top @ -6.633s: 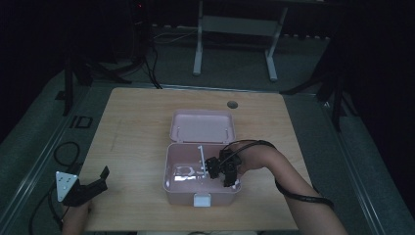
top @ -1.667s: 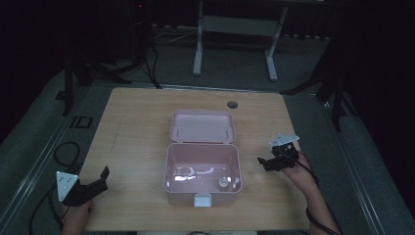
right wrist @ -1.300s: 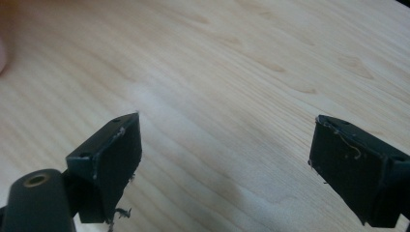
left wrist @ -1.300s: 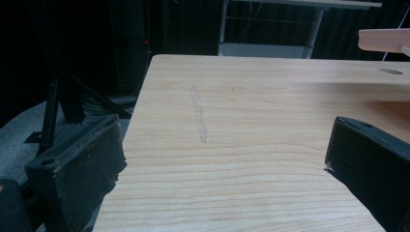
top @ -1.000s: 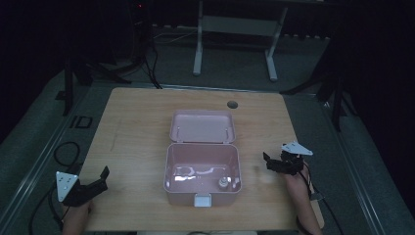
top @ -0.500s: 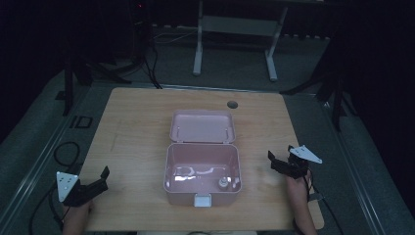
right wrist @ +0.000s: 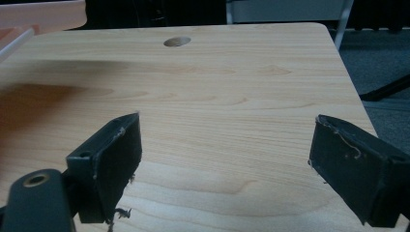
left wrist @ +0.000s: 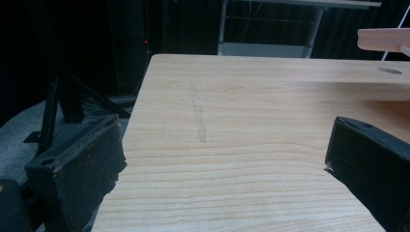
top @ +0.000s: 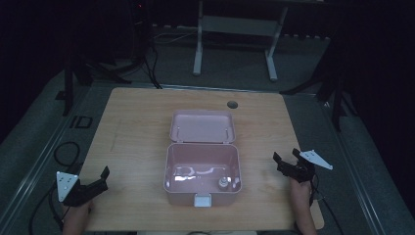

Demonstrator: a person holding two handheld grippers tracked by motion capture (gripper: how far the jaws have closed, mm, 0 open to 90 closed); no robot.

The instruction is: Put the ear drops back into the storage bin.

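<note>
A pink lidded box (top: pixel 202 169) stands open at the middle of the wooden table (top: pixel 137 142), its lid (top: pixel 202 126) folded back. Inside lie a small round-topped bottle (top: pixel 222 183) and some clear shiny items (top: pixel 195 171) that I cannot make out. My left gripper (top: pixel 100 178) rests open at the table's front left corner, with nothing between its jaws (left wrist: pixel 222 159). My right gripper (top: pixel 286 159) is open near the right edge, to the right of the box, and holds nothing (right wrist: pixel 225 145). A corner of the pink lid (left wrist: pixel 384 38) shows far right in the left gripper view.
A round cable hole (top: pixel 232 104) sits in the table behind the box and also appears as the hole (right wrist: pixel 177 41) in the right gripper view. A white desk frame (top: pixel 235 29) stands on the dark floor beyond. A faint scuff line (left wrist: pixel 198 116) marks the wood.
My right gripper came out of the box, where it was 6.6 s ago, and moved right and toward the front edge. The small bottle now stands inside the box. My left gripper stayed put.
</note>
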